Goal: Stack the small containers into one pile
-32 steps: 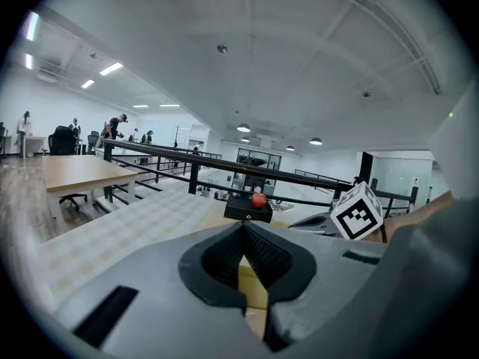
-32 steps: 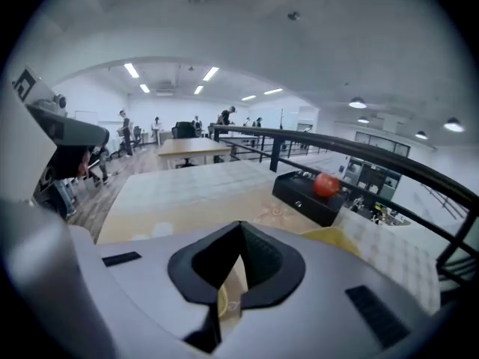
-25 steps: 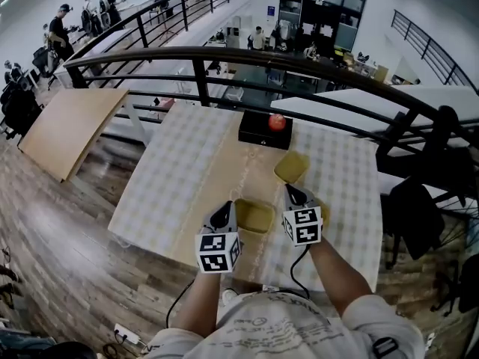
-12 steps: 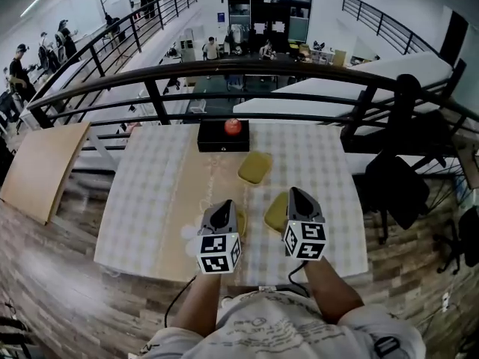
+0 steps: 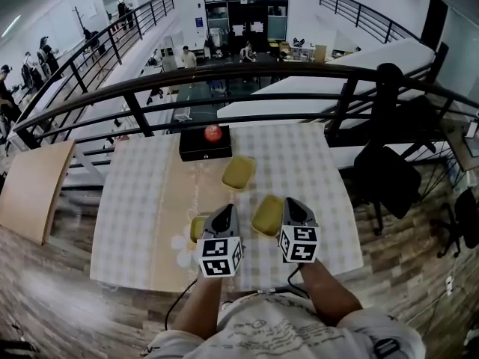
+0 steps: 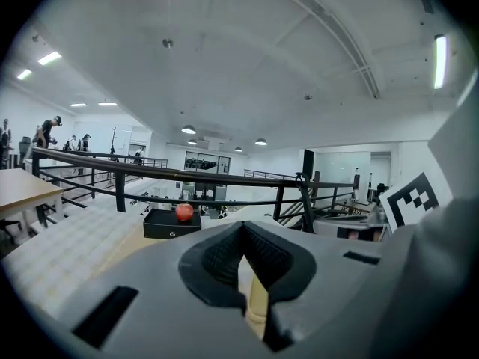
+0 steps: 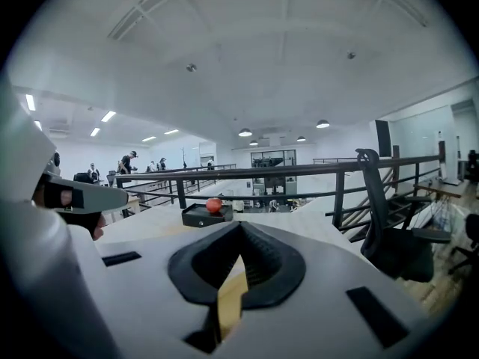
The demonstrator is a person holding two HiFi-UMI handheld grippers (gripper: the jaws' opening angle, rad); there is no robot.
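Observation:
Three small yellow containers show in the head view. One container lies alone on the table's middle, in front of the black box. My right gripper is shut on the rim of a second container, which juts out to the left of its jaws. My left gripper is shut on a third container, mostly hidden behind it. In the left gripper view a yellow rim sits pinched between the pads of the left gripper. The right gripper view shows the right gripper with a yellow edge between its pads.
A black box with a red ball-like thing on top stands at the table's far edge. The checked tablecloth covers the table. A dark railing runs behind it, and a black chair stands at the right.
The head view has swung, so the table sits more to the left. The right gripper's container now shows left of its jaws, and the left gripper's container peeks out at its left.

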